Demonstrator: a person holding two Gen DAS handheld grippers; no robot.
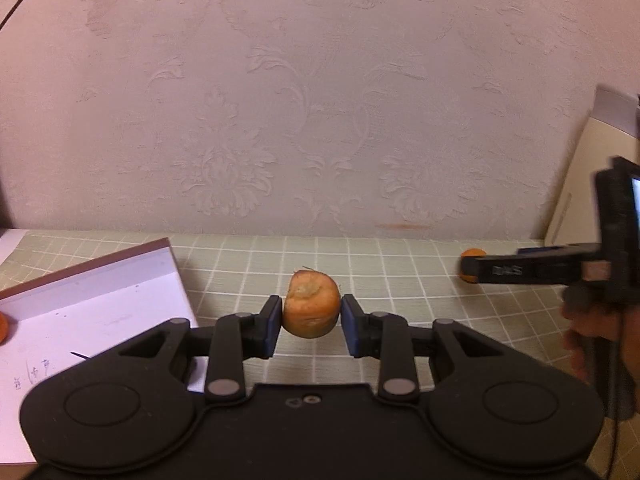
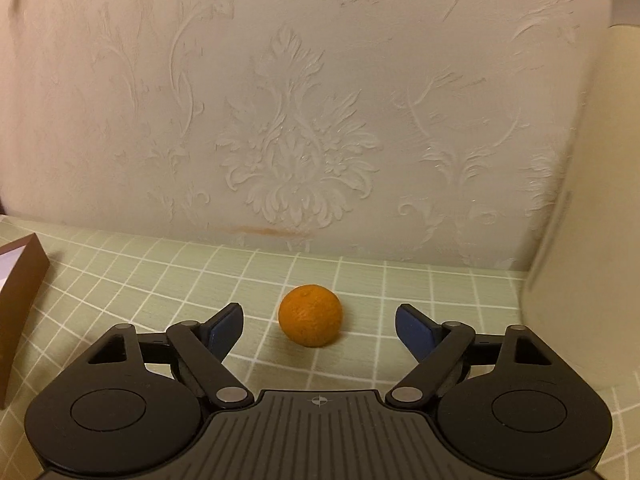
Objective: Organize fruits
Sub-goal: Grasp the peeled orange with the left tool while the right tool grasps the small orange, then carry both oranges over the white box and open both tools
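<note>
1. Gripping a tan, rough-skinned fruit [image 1: 311, 305], the left gripper [image 1: 311, 325] has its jaws closed in on it from both sides, the blue pads [image 1: 274, 325] pressed against its flanks; the fruit sits right between the tips, lifted clear of the worktop [image 1: 360, 256], its scarred end turned up and toward the camera
2. Just left of that gripper lies an open box [image 1: 92, 300] with a brown rim and a white inside; a sliver of an orange fruit [image 1: 3, 326] shows at the far left edge of the view, within the box
3. The right gripper [image 2: 319, 330] has its jaws spread wide and holds nothing
4. A small orange [image 2: 310, 316] rests on the green checked worktop [image 2: 400, 292], just ahead of the jaws and about centred in the gap between the two blue pads [image 2: 416, 328], touching neither one
5. From the left wrist view the right gripper [image 1: 472, 267] reaches in from the right, and the same orange [image 1: 466, 266] shows at its tip, near the wall
6. A cream-coloured appliance [image 2: 588, 220] stands on the worktop to the right of the orange
</note>
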